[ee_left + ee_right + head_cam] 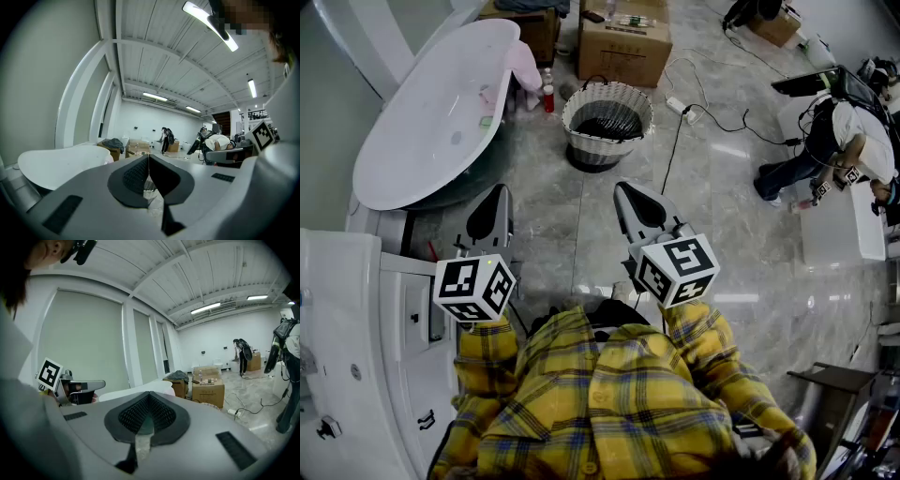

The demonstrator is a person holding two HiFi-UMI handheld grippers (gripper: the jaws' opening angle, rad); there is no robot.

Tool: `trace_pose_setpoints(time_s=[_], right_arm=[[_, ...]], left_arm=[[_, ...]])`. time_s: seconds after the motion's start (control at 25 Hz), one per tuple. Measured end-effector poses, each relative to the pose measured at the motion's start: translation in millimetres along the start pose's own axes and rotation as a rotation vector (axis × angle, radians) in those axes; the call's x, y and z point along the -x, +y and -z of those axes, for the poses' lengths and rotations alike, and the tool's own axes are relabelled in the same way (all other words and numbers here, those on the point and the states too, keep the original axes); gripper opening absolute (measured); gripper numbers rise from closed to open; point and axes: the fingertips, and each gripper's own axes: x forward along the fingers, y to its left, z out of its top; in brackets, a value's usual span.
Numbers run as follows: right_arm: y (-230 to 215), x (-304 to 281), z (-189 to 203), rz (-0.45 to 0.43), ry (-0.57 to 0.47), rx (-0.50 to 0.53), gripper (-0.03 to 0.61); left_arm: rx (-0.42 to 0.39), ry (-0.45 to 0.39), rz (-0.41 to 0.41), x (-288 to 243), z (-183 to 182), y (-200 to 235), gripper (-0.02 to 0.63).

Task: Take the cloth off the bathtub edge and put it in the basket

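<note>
So the big white bathtub sat off to the left gripper's left side, with its long axis running away from the person and leaning a bit to the right, so the far end ended up almost straight ahead of that gripper. The woven basket stood on the floor farther ahead, between the lines of the two grippers but more on the right gripper's side, and near the tub's far end. The cloth was right at that far end, ahead of the left gripper and a touch to its right, well apart from both tools and beyond the basket. I'd say the left gripper was the nearer one and the natural pick, since it only had to go forward along the tub, then swing the short way right to the basket. Both grippers were held about level, side by side in front of the person. Each had its jaws pressed together with nothing between them, which the left gripper view and right gripper view showed plainly. The cloth itself looked pale pink and soft. It was draped over the rim with a long fold hanging down the outside of the tub.
</note>
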Motion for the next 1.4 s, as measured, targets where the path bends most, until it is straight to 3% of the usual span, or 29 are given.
trace_pose_setpoints(time_s=[0.48,0.84,1.4], right_arm=[[10,-10,11,-0.002,0.016,-0.057,0.026],[12,-40,18,-0.033,0.058,-0.058,0.026],[-30,-139,9,-0.114,0.061,-0.061,0.026]], left_arm=[[0.043,0.023,0.001,10,15,16,0.02],[0.06,0.044,-0.067,5,23,39,0.02],[0.021,0.055,-0.139,-68,20,81,0.02]])
